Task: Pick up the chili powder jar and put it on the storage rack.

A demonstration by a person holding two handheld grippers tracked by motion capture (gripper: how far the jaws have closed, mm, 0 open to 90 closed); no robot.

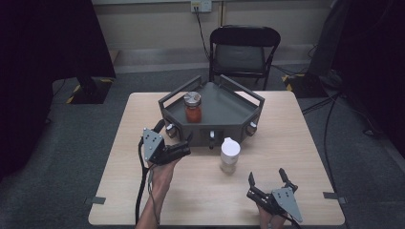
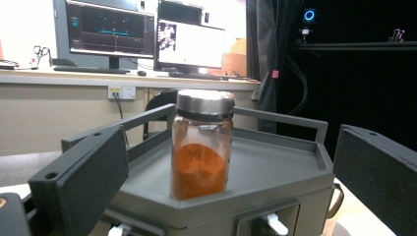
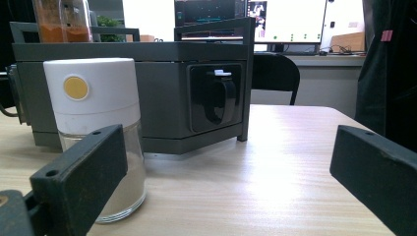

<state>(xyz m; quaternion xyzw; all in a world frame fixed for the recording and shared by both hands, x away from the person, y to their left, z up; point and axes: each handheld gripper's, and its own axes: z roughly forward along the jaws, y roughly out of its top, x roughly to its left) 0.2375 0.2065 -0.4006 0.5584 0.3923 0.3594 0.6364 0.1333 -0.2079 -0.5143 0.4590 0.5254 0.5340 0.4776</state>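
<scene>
Nearest us in the high view, at about five o'clock on the table [image 1: 205,200], we hold the right gripper [image 1: 269,177] with its jaws spread apart and nothing between them. From its own view the right gripper [image 3: 226,162] looks low across the wood, and the white-capped jar [image 3: 96,132] stands upright just ahead at ten o'clock, clear of the jaws. In the high view that white-capped jar [image 1: 229,155] sits near the table's middle, at eleven o'clock from the right gripper.

At nine o'clock from that jar we hold the left gripper [image 1: 174,137], close to the front wall of the grey tray stand [image 1: 224,107]. Its jaws stand apart as well, empty. Seen along the left gripper [image 2: 226,177], the orange spice jar [image 2: 201,145] stands upright between the two jaws in the line of sight but farther off, untouched, on the tray's front corner.

Farther back, the orange spice jar [image 1: 193,107] rests on the left part of the tray stand. Beyond the table at twelve o'clock stands a black folding chair [image 1: 243,50].
</scene>
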